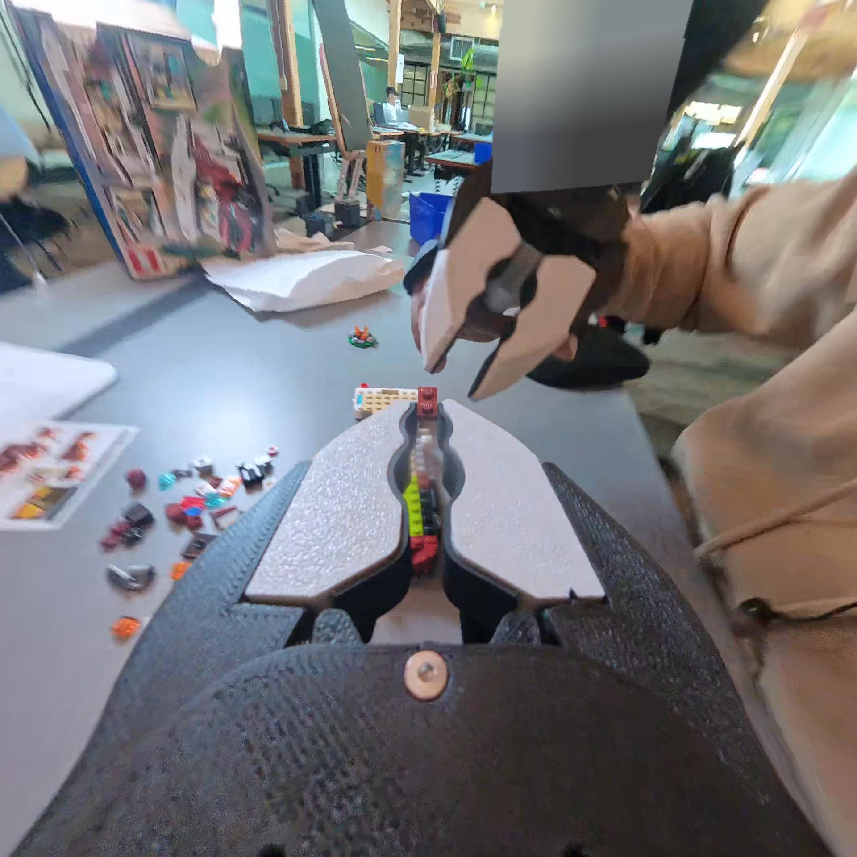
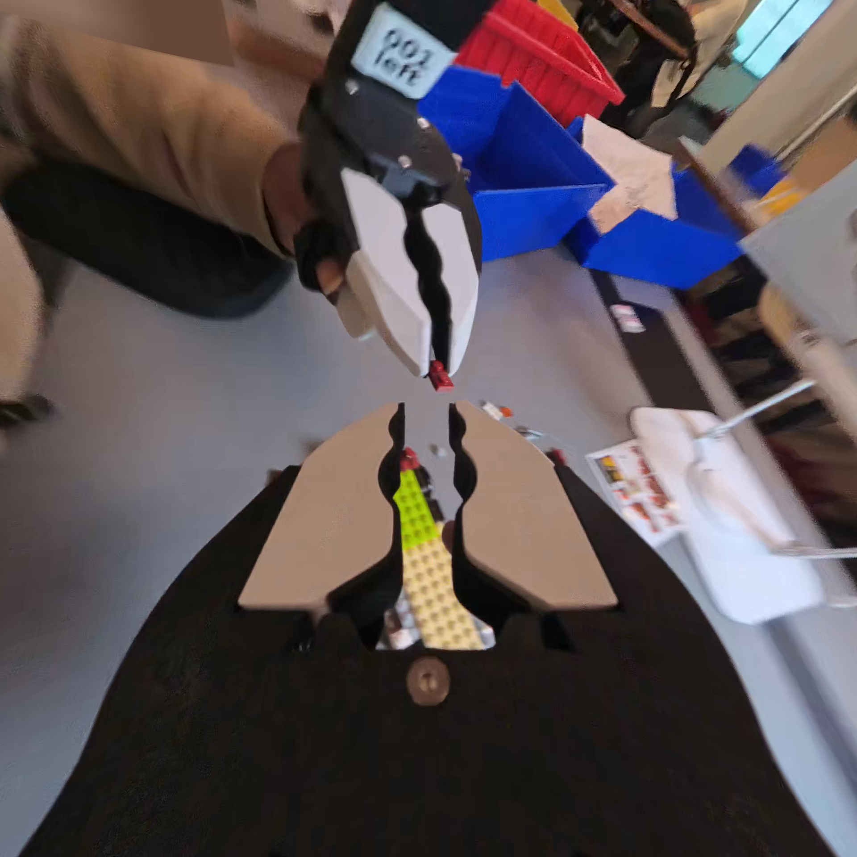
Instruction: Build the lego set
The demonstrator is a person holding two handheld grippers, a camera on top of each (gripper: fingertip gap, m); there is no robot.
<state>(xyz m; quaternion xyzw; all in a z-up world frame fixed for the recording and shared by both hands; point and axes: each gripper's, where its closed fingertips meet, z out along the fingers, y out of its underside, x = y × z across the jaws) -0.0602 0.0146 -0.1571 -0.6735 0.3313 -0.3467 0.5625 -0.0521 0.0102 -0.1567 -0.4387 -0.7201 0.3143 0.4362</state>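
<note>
While L tongs (image 1: 427, 408) pinch red brick (image 1: 427, 402), R tongs (image 2: 426, 408) open

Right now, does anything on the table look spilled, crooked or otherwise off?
Nothing looks damaged. Loose toy brick pieces lie scattered on the grey table beside an instruction sheet, unsorted. The left gripper pinches a small dark red brick at its very tip; the right gripper is open, holding nothing.

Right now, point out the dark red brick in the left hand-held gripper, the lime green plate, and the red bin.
Dark red brick (image 2: 440, 374): right wrist view, on its studded top.
Lime green plate (image 2: 416, 510): right wrist view, mid-surface.
Red bin (image 2: 547, 60): right wrist view, on its ribbed wall.
</note>
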